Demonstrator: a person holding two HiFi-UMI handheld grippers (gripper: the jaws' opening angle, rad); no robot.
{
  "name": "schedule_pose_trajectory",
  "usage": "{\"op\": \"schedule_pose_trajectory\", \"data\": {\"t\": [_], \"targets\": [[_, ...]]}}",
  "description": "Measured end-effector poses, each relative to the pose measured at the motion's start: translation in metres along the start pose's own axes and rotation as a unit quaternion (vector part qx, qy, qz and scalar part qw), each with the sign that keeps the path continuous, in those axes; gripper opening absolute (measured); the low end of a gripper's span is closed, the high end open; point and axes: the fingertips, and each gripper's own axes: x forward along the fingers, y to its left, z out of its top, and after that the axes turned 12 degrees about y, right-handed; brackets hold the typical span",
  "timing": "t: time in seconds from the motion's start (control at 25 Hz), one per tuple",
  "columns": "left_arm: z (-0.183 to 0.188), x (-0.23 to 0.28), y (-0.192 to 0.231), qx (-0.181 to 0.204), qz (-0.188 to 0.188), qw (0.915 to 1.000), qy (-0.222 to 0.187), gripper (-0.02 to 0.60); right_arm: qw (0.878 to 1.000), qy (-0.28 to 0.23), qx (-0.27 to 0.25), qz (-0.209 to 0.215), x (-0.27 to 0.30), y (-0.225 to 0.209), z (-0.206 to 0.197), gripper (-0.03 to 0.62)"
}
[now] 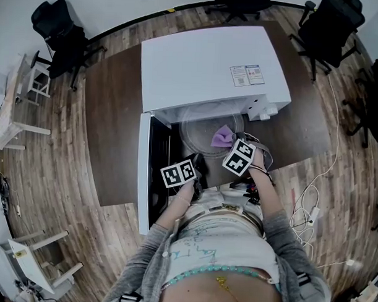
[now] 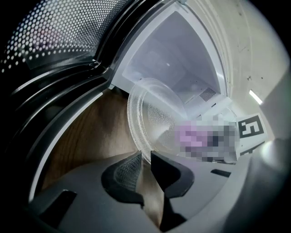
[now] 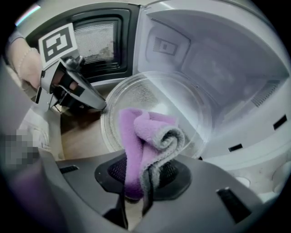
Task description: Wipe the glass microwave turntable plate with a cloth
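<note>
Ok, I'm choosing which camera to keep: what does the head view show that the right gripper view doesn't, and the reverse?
Head view only: the microwave's white top with stickers, the dark table, office chairs, wooden floor. Right gripper view only: the right gripper visibly shut on the purple cloth, and the oven cavity's walls. Both: the glass turntable plate, the cloth over it, the left gripper at its rim, the open door.

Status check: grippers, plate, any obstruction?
Left gripper shut on glass turntable plate rim. Right gripper shut on purple cloth, over plate. Microwave door open, nothing blocking.
</note>
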Motion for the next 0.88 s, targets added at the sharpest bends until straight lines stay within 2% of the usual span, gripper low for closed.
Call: {"op": "schedule_pose_trajectory", "data": {"t": [0.24,0.52,0.72,0.88], "targets": [[0.001,0.000,0.000,-0.008,-0.003,1.0000,-0.002,0.072,0.997,-0.023,-0.057,0.041,0.001,0.035,0.023,0.112],[0.000,0.001,0.000,-0.010,0.000,0.9999,-0.006,0.072,0.995,-0.027,-0.085,0.049,0.002,0.044,0.034,0.112],[0.000,0.001,0.000,-0.012,-0.005,0.9999,-0.002,0.072,0.994,-0.036,-0.086,0.052,-0.001,0.043,0.033,0.112],[0.002,0.000,0.001,-0.034,-0.029,0.9990,0.004,0.066,0.996,-0.059,-0.049,0.041,-0.011,0.028,0.027,0.112]]}}
